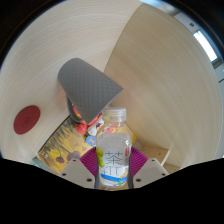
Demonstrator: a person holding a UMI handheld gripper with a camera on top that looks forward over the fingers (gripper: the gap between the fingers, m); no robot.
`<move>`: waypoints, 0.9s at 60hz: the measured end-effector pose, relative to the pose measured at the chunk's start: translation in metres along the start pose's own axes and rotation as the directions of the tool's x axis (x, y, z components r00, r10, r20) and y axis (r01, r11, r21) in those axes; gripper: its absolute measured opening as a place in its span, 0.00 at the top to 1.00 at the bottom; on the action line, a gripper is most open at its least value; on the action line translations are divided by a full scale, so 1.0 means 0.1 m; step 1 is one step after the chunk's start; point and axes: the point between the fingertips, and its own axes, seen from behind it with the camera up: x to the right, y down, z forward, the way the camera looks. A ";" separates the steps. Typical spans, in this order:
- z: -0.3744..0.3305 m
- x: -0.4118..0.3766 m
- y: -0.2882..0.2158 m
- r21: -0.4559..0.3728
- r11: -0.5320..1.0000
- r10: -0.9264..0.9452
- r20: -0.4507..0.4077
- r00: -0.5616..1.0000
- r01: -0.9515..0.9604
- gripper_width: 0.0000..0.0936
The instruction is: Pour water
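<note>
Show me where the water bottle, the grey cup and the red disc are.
water bottle [116, 150]: gripper view, on its label, between the fingers of the hand-held gripper [116, 166].
grey cup [90, 88]: gripper view, on its side wall.
red disc [27, 118]: gripper view, on its flat face.

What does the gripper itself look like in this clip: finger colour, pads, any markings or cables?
The gripper shows two pale grey, angular fingers, each bearing a magenta pad on its inner face. No cables, labels or markings are visible on them, and no hand or sleeve is in view.
</note>
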 end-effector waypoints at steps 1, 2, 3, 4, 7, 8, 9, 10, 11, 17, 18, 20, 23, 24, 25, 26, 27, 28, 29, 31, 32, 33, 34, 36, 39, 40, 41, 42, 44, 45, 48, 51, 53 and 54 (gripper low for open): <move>0.00 0.01 0.00 -0.002 1.000 0.015 0.002 1.000 -0.015 0.59; 0.00 0.01 0.01 -0.005 0.999 0.035 0.004 0.999 -0.035 0.59; -0.01 0.02 0.01 -0.008 0.998 0.057 0.006 0.998 -0.057 0.59; -0.01 0.04 0.03 -0.013 0.996 0.083 0.008 0.996 -0.083 0.59; -0.01 0.08 0.09 -0.035 0.983 0.180 0.007 0.984 -0.179 0.59; -0.02 0.11 0.12 -0.042 0.975 0.221 0.003 0.975 -0.220 0.59; -0.02 0.13 0.14 -0.049 0.963 0.265 0.000 0.964 -0.265 0.59; -0.03 0.13 0.17 -0.049 0.948 0.314 0.000 0.950 -0.313 0.59; -0.03 0.14 0.20 -0.058 0.930 0.365 0.002 0.931 -0.364 0.59; -0.11 0.22 0.38 -0.117 0.737 0.667 -0.026 0.744 -0.665 0.59; -0.12 0.23 0.41 -0.122 0.692 0.714 -0.029 0.700 -0.711 0.59; -0.13 0.22 0.48 -0.117 0.592 0.801 -0.027 0.598 -0.798 0.59; -0.16 0.19 0.56 -0.134 0.433 0.897 -0.039 0.441 -0.891 0.59; -0.18 0.17 0.58 -0.140 0.382 0.919 -0.041 0.391 -0.913 0.59; -0.19 0.16 0.61 -0.143 0.329 0.940 -0.045 0.339 -0.933 0.59; -0.20 0.16 0.64 -0.143 0.273 0.958 -0.053 0.283 -0.951 0.59; -0.22 0.16 0.64 -0.142 0.220 0.971 -0.067 0.231 -0.965 0.59; -0.23 0.15 0.64 -0.146 0.163 0.980 -0.088 0.177 -0.976 0.59; -0.25 0.13 0.70 -0.137 0.109 0.989 -0.084 0.121 -0.985 0.59; -0.28 0.10 0.77 -0.130 -0.004 0.994 -0.105 0.010 -0.992 0.59; -0.29 0.09 0.79 -0.121 -0.062 0.992 -0.114 -0.049 -0.991 0.59; -0.30 0.08 0.81 -0.111 -0.122 0.987 -0.120 -0.108 -0.986 0.59; -0.31 0.07 0.82 -0.102 -0.180 0.978 -0.123 -0.167 -0.978 0.59; -0.34 0.03 0.85 -0.088 -0.291 0.952 -0.131 -0.278 -0.953 0.57; -0.37 -0.11 0.82 -0.075 -0.435 0.895 -0.146 -0.422 -0.897 0.57; -0.38 -0.15 0.81 -0.077 -0.481 0.872 -0.144 -0.467 -0.874 0.57; -0.38 -0.19 0.78 -0.079 -0.523 0.849 -0.142 -0.510 -0.849 0.57; -0.38 -0.25 0.75 -0.083 -0.561 0.825 -0.140 -0.548 -0.824 0.57; -0.38 -0.37 0.68 -0.103 -0.623 0.781 -0.135 -0.609 -0.776 0.57; -0.38 -0.45 0.64 -0.117 -0.646 0.763 -0.132 -0.633 -0.755 0.57; -0.35 -0.65 0.50 -0.148 -0.703 0.711 -0.149 -0.687 -0.695 0.57; -0.36 -0.85 0.36 -0.183 -0.742 0.670 -0.149 -0.727 -0.645 0.57; -0.36 -0.98 0.29 -0.203 -0.756 0.652 -0.154 -0.742 -0.622 0.57; -0.35 -0.97 0.23 -0.213 -0.764 0.643 -0.173 -0.746 -0.609 0.57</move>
